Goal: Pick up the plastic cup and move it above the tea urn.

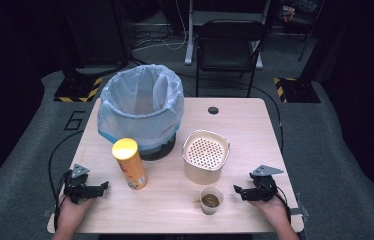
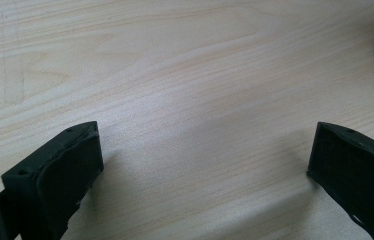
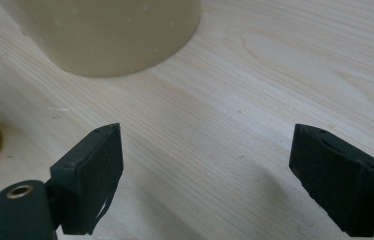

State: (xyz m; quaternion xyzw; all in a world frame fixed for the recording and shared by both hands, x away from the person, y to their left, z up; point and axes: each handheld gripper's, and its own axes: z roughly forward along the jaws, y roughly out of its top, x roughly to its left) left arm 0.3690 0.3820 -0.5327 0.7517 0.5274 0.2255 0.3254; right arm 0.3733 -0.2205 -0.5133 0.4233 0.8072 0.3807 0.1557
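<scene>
Pale wooden table (image 1: 255,130) under everything; at its far left, bin lined with a blue-white bag (image 1: 141,107); right of centre, cream perforated container (image 1: 205,155); in front of the bin, yellow crisp tube (image 1: 130,163), upright and slightly tilted; near the front edge, small clear cup (image 1: 211,200) with brown contents, just in front of the container; right gripper (image 1: 238,190) just beside that cup, apart from it, jaws spread wide over bare wood, holding nothing; left gripper (image 1: 106,185) near the tube, jaws likewise wide apart and empty
</scene>
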